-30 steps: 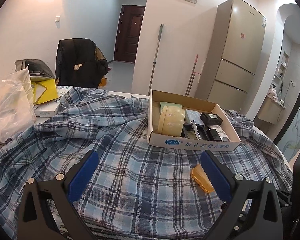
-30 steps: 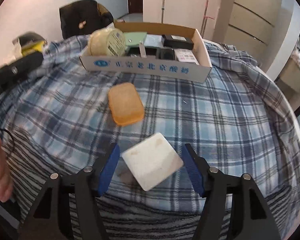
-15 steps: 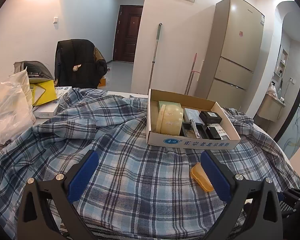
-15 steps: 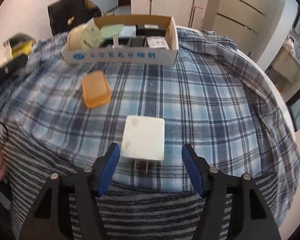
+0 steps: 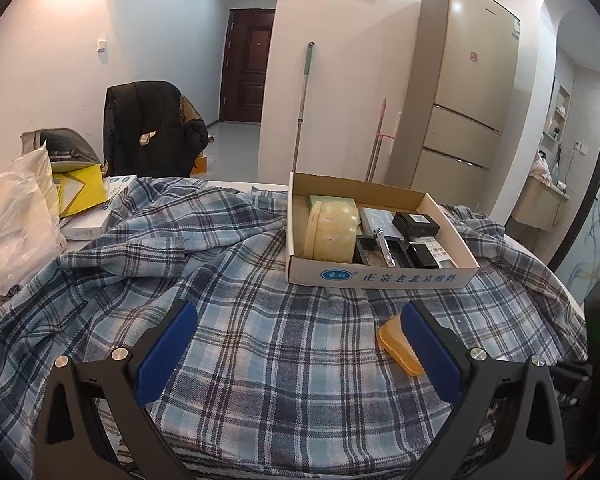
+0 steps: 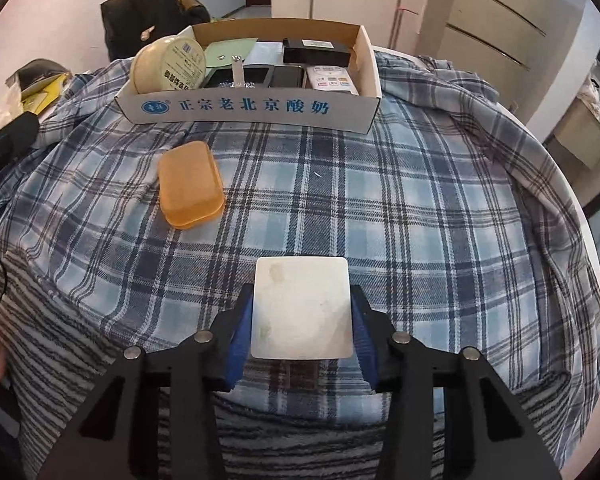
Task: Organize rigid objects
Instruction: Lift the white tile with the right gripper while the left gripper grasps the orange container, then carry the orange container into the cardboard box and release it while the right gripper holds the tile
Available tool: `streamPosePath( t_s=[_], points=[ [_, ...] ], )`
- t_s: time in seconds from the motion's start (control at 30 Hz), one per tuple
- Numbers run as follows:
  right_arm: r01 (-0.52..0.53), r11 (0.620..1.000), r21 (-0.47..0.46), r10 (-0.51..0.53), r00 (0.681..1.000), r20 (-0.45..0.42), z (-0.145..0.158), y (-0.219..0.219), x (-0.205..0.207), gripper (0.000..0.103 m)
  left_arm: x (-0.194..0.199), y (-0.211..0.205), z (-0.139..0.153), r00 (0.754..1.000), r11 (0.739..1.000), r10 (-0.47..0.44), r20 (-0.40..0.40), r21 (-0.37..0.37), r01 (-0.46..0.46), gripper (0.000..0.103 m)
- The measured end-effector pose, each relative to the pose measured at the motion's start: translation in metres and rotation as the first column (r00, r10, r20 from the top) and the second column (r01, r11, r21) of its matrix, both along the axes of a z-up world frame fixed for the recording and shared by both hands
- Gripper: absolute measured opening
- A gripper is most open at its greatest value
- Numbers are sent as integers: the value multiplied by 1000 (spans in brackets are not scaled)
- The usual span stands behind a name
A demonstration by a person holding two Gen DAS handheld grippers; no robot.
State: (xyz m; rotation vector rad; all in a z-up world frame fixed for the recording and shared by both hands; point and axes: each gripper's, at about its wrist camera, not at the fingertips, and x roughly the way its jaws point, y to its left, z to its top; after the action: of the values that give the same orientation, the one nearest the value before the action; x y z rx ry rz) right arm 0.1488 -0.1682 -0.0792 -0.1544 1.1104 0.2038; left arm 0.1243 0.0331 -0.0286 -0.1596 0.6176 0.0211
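My right gripper (image 6: 302, 328) is shut on a white square plug adapter (image 6: 301, 307) near the front edge of the plaid cloth; its blue pads press both sides. An orange plastic case (image 6: 190, 189) lies on the cloth ahead to the left, also in the left wrist view (image 5: 398, 345) beside the right finger. A cardboard box (image 6: 252, 110) holding a cream round container (image 6: 168, 65), black boxes and cards stands further back; it also shows in the left wrist view (image 5: 380, 276). My left gripper (image 5: 300, 344) is open and empty above the cloth.
A blue plaid cloth (image 5: 236, 320) covers the round table. At the left are a white plastic bag (image 5: 12, 224), a yellow folder (image 5: 80, 192) and a white box. A chair with a black jacket (image 5: 148, 132) and a fridge (image 5: 460, 100) stand behind.
My right gripper has closed on the white adapter, which turned square to the fingers. The left gripper has barely moved.
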Motion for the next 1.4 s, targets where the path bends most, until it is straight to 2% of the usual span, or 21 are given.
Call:
streamPosePath(
  t_s=[0.1, 0.23, 0.3, 0.4, 0.47, 0.5, 0.57, 0.63, 0.7, 0.8, 0.93, 1.03, 1.13, 1.3, 1.4],
  points=[
    [3, 1000, 0, -3, 999, 51, 11, -13, 4, 44, -1, -5, 4, 1000, 1000, -27, -8, 4, 27, 103],
    [35, 999, -24, -30, 987, 159, 28, -32, 12, 44, 6, -15, 6, 992, 994, -92, -90, -74, 85, 103],
    [41, 999, -18, -38, 983, 178, 31, -42, 17, 44, 13, -22, 7, 984, 993, -99, -149, -75, 88, 101],
    [52, 999, -10, -49, 979, 198, 30, -52, 23, 44, 29, -35, 4, 967, 992, -104, -232, -95, 84, 90],
    [55, 998, -6, -53, 976, 211, 27, -56, 26, 44, 43, -42, -1, 950, 987, -112, -292, -145, 72, 85],
    [54, 999, -3, -53, 976, 210, 25, -59, 27, 44, 48, -44, -3, 941, 983, -119, -315, -172, 67, 78],
    [64, 998, 9, -64, 980, 188, 18, -62, 30, 44, 61, -51, -12, 914, 969, -151, -377, -239, 61, 69],
    [58, 997, 42, -64, 985, 162, 13, -66, 32, 44, 72, -55, -24, 879, 954, -179, -442, -297, 45, 54],
    [59, 996, 65, -69, 985, 157, 13, -69, 32, 44, 78, -57, -32, 862, 949, -178, -476, -314, 22, 53],
    [51, 996, 77, -63, 984, 164, 12, -69, 30, 44, 82, -62, -39, 852, 953, -155, -500, -302, -4, 53],
    [42, 996, 82, -55, 986, 159, 11, -70, 27, 44, 86, -70, -38, 860, 961, -142, -490, -276, 2, 53],
    [51, 995, 90, -65, 985, 158, 11, -73, 28, 44, 93, -76, -42, 847, 969, -137, -514, -247, 7, 53],
    [56, 994, 91, -70, 985, 157, 11, -75, 27, 44, 97, -76, -45, 844, 972, -119, -523, -234, -8, 53],
    [54, 995, 87, -67, 986, 151, 10, -74, 27, 44, 107, -90, -49, 835, 986, -108, -540, -162, 23, 53],
    [56, 994, 91, -69, 987, 146, 9, -75, 28, 44, 113, -101, -49, 837, 992, -105, -537, -110, 54, 53]
  ],
)
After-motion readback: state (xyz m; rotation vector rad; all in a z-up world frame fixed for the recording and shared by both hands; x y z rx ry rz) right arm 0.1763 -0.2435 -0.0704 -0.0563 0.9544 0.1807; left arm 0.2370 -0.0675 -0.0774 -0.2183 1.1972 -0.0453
